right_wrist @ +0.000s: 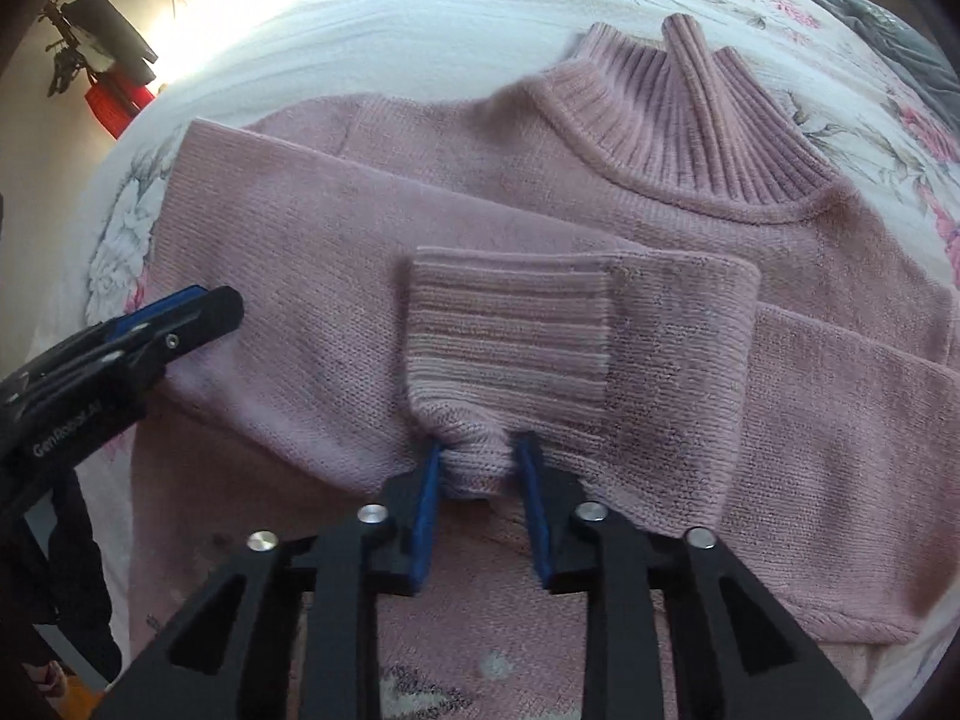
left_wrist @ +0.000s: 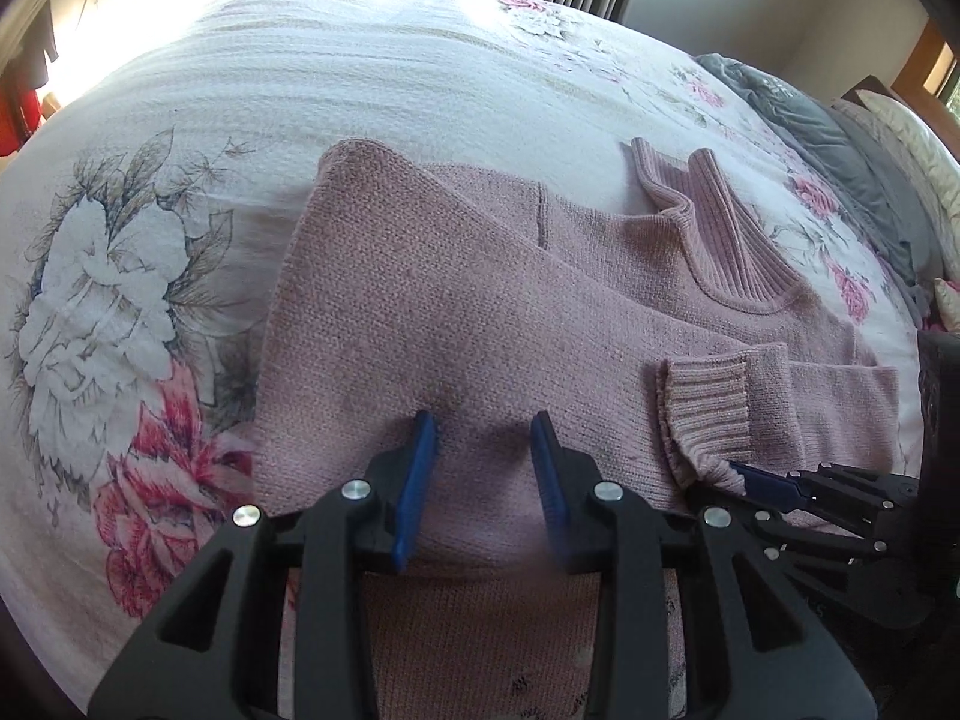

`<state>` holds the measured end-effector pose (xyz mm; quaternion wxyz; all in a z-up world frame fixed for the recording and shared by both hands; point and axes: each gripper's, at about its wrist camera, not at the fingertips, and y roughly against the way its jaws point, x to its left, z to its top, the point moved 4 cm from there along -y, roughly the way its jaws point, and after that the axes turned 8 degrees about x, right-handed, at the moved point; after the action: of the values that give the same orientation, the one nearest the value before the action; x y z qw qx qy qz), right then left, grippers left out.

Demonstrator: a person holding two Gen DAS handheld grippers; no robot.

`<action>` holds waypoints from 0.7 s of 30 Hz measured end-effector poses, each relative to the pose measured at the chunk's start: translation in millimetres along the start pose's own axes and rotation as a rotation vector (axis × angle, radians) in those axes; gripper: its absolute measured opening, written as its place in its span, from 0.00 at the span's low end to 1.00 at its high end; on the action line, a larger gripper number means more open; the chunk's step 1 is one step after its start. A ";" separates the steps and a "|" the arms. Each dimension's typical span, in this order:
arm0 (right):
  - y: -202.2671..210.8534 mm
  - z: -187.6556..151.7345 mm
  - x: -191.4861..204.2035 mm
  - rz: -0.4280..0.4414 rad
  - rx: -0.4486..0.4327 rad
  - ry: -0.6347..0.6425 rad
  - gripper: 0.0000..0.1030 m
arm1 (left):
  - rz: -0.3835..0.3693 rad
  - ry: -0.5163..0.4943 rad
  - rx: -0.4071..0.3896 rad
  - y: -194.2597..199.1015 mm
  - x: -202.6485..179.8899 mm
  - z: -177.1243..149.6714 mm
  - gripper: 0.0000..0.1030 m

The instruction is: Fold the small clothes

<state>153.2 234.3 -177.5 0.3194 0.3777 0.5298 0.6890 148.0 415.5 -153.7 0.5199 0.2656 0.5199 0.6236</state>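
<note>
Black-framed left gripper point(left_wrist: 483, 438) with blue pads point(left_wrist: 420, 468), jaws parted moderately wide and nothing between them, tips hovering at or just on the folded left sleeve point(left_wrist: 390, 324) of a pink sweater point(left_wrist: 600, 252); contact with the knit not certain. Beyond the tips, sleeve laid diagonally across the sweater's body, running away to the far left. Further ahead and to the right, ribbed turtleneck collar point(left_wrist: 720, 216), standing slightly crumpled. Just right of this gripper, ribbed cuff point(left_wrist: 702, 402) of the other sleeve, and at its near corner the right gripper point(left_wrist: 762, 483) coming in from the right edge.

From the right wrist view: right gripper point(right_wrist: 480, 456), jaws narrowed around a bunched fold at the cuff's point(right_wrist: 510, 336) near edge, blue pads point(right_wrist: 427, 498) pressing the knit from both sides. Directly ahead of the tips, cuff lying flat on the sweater point(right_wrist: 300, 252), right sleeve point(right_wrist: 840, 396) folded across the chest and extending off to the right. Collar point(right_wrist: 690, 120) far ahead, slightly right. Left gripper point(right_wrist: 198, 309) off to the left, resting over the sweater's left part.

Underneath everything, a bed with a white floral cover point(left_wrist: 240, 90), red and white flowers printed to the left of the left gripper. Grey blanket point(left_wrist: 828, 138) far right, at the bed's edge.
</note>
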 end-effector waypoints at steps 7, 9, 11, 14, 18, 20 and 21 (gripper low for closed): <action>51.8 -17.4 -48.4 0.145 -0.122 -0.167 0.17 | -0.036 0.001 0.009 -1.8 5.3 1.6 0.32; 67.9 -27.7 -73.5 0.167 -0.151 -0.238 0.17 | -0.038 -0.011 0.009 -2.2 5.1 1.7 0.32; 81.5 -35.5 -100.6 0.171 -0.174 -0.304 0.17 | -0.036 -0.018 0.003 -2.7 4.4 1.1 0.32; 85.9 -52.4 -153.8 0.107 -0.173 -0.402 0.20 | -0.033 -0.013 -0.006 -2.7 4.4 -0.3 0.32; 73.0 -77.6 -207.5 -0.027 -0.101 -0.503 0.26 | -0.017 -0.009 0.001 -1.9 2.1 0.0 0.32; 75.4 -84.7 -221.1 -0.014 -0.120 -0.522 0.26 | 0.002 -0.010 0.005 3.3 -2.4 1.4 0.32; 77.3 -84.3 -221.2 0.017 -0.142 -0.518 0.26 | 0.007 -0.015 0.001 6.9 -6.6 2.5 0.32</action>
<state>190.7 -10.9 -155.6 0.4644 0.5225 0.3773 0.6074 149.7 410.9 -145.2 0.5215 0.2722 0.5154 0.6231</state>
